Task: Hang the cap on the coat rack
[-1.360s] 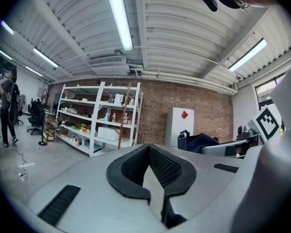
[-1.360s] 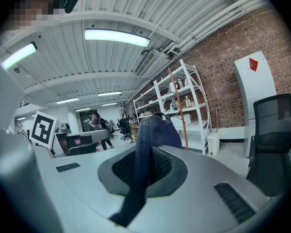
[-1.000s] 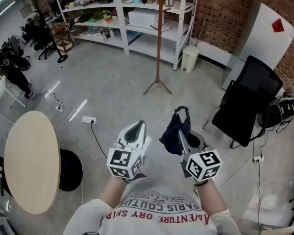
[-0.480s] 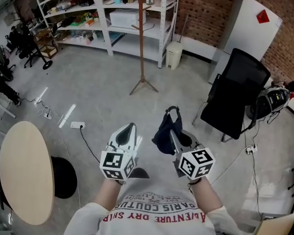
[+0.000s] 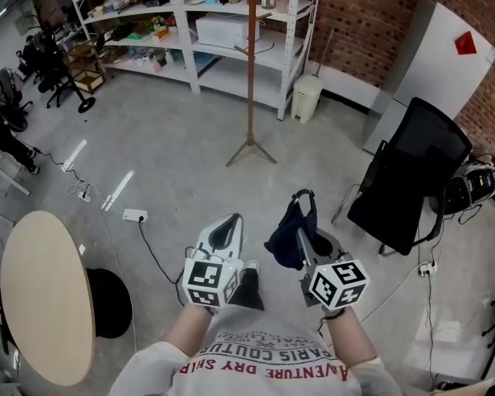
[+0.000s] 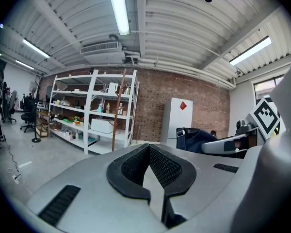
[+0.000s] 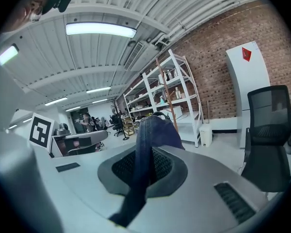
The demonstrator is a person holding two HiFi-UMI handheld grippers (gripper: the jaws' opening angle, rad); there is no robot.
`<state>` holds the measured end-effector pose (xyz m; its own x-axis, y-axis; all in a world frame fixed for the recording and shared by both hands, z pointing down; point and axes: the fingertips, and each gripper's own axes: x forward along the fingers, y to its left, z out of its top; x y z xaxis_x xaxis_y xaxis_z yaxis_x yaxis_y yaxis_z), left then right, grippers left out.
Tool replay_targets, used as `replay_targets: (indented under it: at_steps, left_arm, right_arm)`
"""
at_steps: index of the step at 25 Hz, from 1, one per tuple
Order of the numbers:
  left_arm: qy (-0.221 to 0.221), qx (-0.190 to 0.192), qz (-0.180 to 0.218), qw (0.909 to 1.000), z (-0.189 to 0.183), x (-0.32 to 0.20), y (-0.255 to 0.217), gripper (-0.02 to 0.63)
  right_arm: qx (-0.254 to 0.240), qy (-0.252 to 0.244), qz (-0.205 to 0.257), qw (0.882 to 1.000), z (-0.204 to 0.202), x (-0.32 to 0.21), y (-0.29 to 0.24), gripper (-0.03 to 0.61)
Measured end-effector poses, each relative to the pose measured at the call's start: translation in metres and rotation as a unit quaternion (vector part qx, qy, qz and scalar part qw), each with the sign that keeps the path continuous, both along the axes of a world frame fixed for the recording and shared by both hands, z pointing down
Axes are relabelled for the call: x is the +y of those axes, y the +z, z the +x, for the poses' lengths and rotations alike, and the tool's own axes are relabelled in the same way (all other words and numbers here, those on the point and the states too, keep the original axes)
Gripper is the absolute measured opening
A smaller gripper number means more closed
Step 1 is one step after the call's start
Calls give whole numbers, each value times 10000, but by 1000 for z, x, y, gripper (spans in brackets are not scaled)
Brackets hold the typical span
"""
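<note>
A dark blue cap [image 5: 290, 229] hangs from my right gripper [image 5: 302, 239], which is shut on its cloth. In the right gripper view the blue fabric [image 7: 146, 144] runs up between the pads and hides the tips. My left gripper [image 5: 223, 234] is level with it on the left, shut and with nothing in it; its pads [image 6: 170, 165] meet at the tip. The wooden coat rack [image 5: 250, 64] stands on the floor ahead, in front of the shelves, well beyond both grippers. Its brown pole [image 6: 117, 111] also shows in the left gripper view and, as a thin pole [image 7: 168, 97], in the right gripper view.
White metal shelving [image 5: 190, 23] with boxes and bottles lines the far wall. A white bin [image 5: 306, 97] stands beside it. A black office chair [image 5: 412, 180] is at the right, a round wooden table [image 5: 45, 295] at the left. A power strip [image 5: 134, 215] and cables lie on the floor.
The head view swung left and back a little. A dark shoe now shows on the floor under the left gripper. Both grippers keep their places, and the cap stays held.
</note>
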<state>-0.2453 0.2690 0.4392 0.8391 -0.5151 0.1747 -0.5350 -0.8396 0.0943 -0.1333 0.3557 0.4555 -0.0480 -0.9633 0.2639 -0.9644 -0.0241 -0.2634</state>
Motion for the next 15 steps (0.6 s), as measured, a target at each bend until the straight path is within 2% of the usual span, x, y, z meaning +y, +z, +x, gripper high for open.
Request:
replay_targets:
  at_steps: [11, 15]
  left_arm:
    - [286, 164, -95, 9994, 82, -160, -16, 6]
    - [386, 164, -136, 9990, 106, -210, -12, 6]
  right_arm:
    - [-37, 328, -89, 9994, 79, -150, -12, 17]
    - [-44, 251, -76, 9996, 94, -207, -9, 17]
